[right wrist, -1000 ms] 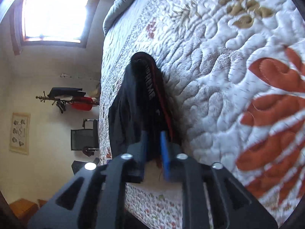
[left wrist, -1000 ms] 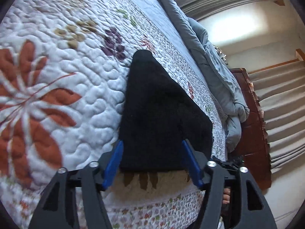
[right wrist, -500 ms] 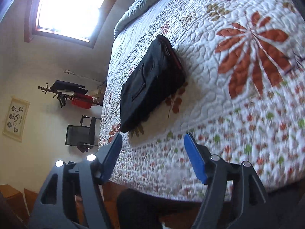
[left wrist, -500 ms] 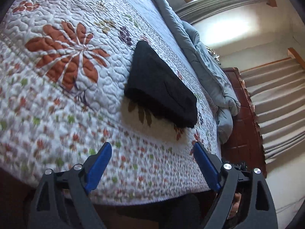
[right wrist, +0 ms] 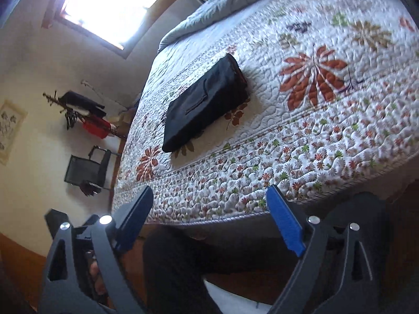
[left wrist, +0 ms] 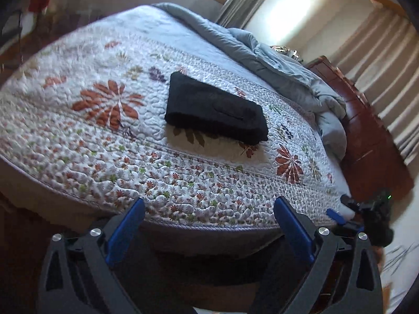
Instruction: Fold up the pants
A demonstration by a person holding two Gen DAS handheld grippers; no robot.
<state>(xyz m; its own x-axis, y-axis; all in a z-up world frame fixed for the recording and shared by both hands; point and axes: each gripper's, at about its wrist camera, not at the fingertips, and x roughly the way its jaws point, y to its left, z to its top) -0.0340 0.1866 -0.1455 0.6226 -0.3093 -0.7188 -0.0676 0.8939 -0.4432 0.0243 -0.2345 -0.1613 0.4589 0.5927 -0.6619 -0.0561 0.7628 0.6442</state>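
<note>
The black pants (left wrist: 214, 110) lie folded into a compact rectangle on the floral quilt (left wrist: 110, 141), a little back from the bed's near edge. In the right wrist view the same pants (right wrist: 207, 102) show a red trim along one end. My left gripper (left wrist: 209, 201) hovers off the bed's near edge, well short of the pants. Its jaws are opening, with nothing between them. My right gripper (right wrist: 209, 189) hangs just off the same edge, its jaws also opening and empty.
A blue-grey duvet (left wrist: 288, 70) is bunched along the far side of the bed, beside a dark wooden bed frame (left wrist: 371, 141) and curtains (left wrist: 379, 52). A black chair (right wrist: 86, 167) and a coat rack (right wrist: 83, 110) stand by the wall. A person's dark leg (right wrist: 178, 261) is below the right gripper.
Both grippers have pulled back and up from the pants to beyond the bed's edge. The right gripper let go of the pants' edge, and both sets of jaws spread wide.
</note>
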